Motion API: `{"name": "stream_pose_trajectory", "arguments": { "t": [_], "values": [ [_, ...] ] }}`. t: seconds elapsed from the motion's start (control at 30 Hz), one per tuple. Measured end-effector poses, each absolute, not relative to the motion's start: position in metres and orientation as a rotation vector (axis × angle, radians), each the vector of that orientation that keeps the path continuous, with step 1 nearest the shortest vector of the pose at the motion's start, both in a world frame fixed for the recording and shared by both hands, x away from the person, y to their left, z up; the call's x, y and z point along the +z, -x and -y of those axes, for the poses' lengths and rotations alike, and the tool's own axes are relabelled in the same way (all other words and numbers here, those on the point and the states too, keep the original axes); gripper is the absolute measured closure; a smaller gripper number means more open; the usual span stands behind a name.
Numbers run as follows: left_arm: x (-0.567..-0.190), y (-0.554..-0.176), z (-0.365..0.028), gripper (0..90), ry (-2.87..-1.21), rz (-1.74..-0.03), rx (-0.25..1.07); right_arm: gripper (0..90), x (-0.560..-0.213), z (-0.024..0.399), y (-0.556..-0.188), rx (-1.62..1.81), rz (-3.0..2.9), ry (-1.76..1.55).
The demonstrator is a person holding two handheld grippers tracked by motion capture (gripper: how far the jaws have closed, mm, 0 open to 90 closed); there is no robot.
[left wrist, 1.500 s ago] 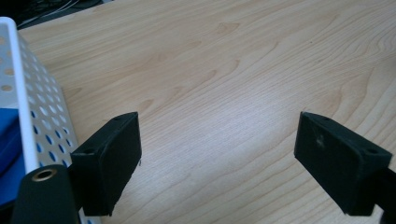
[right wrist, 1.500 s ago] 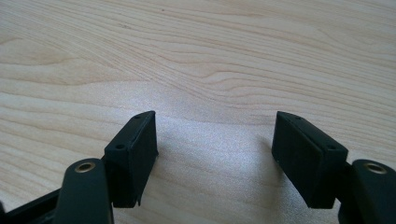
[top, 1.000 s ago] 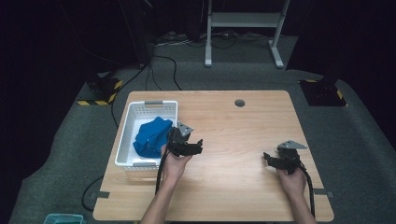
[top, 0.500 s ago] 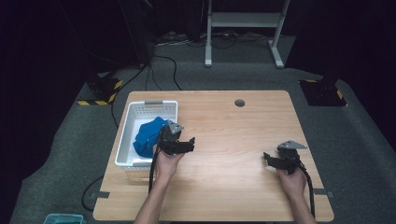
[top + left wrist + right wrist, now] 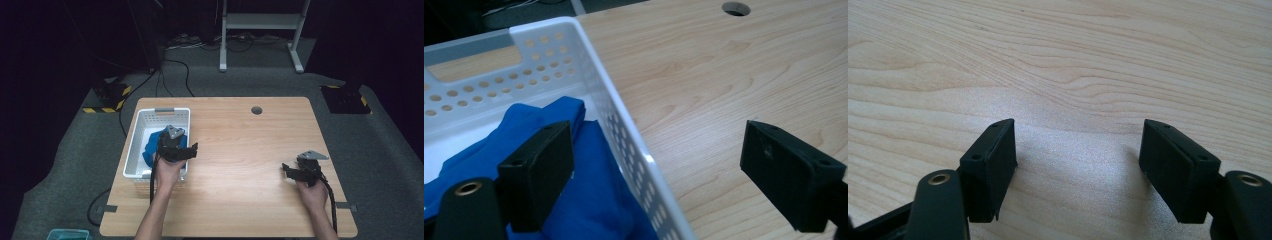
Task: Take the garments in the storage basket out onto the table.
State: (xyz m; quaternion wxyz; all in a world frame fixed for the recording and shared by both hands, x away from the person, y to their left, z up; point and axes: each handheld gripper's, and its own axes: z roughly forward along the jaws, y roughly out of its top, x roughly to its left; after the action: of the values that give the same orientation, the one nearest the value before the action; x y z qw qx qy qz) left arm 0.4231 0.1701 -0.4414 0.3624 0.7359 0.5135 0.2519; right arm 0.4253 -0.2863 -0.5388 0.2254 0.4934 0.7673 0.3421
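Note:
A white perforated basket (image 5: 132, 148) stands on the left part of the wooden table (image 5: 250, 145) and holds a crumpled blue cloth (image 5: 151, 145). My left gripper (image 5: 179, 149) hovers open over the basket's right wall. In the left gripper view that gripper (image 5: 659, 150) straddles the basket wall (image 5: 624, 135), one jaw above the blue cloth (image 5: 594, 200) and the other above bare wood. My right gripper (image 5: 299, 172) rests open near the table's right front. In its own view the right gripper (image 5: 1078, 155) has only wood grain between its jaws.
A round cable hole (image 5: 256, 110) sits near the table's far edge. Grey carpet surrounds the table, with cables (image 5: 172, 70) and a metal stand (image 5: 260, 22) behind it. A teal bin (image 5: 67, 234) lies on the floor at the lower left.
My left gripper has moved left and slightly away from the person, from over the table to over the basket's right wall. The right gripper has stayed put.

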Motion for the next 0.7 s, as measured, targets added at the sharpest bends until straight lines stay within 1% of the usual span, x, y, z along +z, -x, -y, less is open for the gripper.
{"name": "stream_pose_trajectory", "arguments": {
  "t": [0.27,0.7],
  "values": [
    [-0.442,-0.427,-0.188,14.3,-1.865,-1.373,0.662,31.2,-0.539,0.286,-0.425,0.944,-2.116,-1.361],
    [-0.448,-0.443,-0.205,14.1,-1.902,-1.437,0.673,31.2,-0.539,0.286,-0.425,0.943,-2.116,-1.361]
  ]
}}
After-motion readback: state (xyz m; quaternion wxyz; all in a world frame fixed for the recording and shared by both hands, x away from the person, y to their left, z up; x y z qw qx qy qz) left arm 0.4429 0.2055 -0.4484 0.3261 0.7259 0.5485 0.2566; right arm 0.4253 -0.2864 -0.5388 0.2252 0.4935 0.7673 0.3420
